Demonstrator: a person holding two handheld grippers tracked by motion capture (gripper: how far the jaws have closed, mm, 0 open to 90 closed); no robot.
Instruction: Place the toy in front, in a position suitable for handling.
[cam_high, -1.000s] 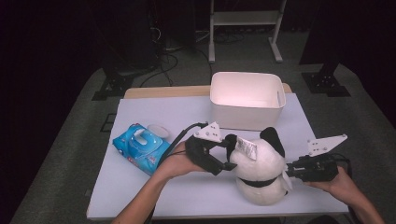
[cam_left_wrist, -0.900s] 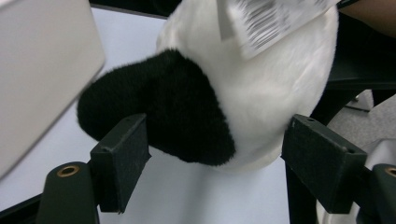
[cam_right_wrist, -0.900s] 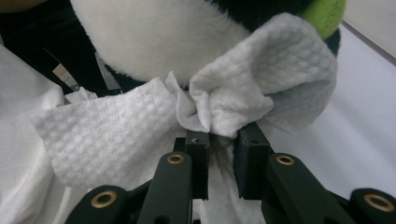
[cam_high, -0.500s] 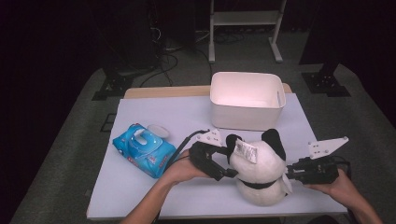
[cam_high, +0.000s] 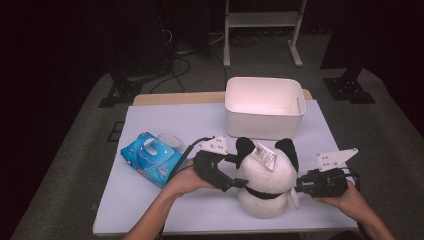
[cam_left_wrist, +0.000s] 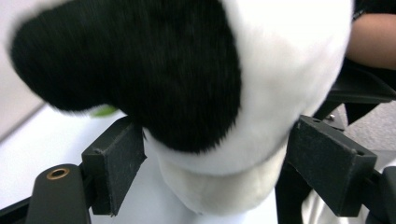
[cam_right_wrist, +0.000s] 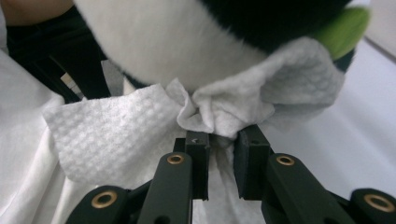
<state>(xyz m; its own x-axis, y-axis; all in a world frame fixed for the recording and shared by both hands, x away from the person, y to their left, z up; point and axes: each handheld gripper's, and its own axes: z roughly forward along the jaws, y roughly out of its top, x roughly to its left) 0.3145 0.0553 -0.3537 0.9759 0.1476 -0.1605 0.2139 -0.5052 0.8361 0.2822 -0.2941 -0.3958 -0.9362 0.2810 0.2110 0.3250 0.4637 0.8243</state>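
Panda plush (cam_high: 264, 182) at the near edge of the desk (cam_high: 165, 122), black ears up, paper tag on the head, squarely between both grippers. Beyond it, well apart, a white bin (cam_high: 264, 106) at the far edge; to the left, near the left forearm, a blue wipes pack (cam_high: 151, 158) lying flat. Left gripper (cam_high: 235, 172) against the plush's left flank, set wide: in the left gripper view, one pad (cam_left_wrist: 116, 161) just beside the black fur and the other (cam_left_wrist: 327, 163) beside the white, the body bulging between, contact too close to call, jaws just having opened a little further. Right gripper (cam_high: 299, 186) at the plush's right flank, narrow, pinched on a crumpled white wipe (cam_right_wrist: 219, 112) bunched at the pads and pressed up under the plush's white belly.
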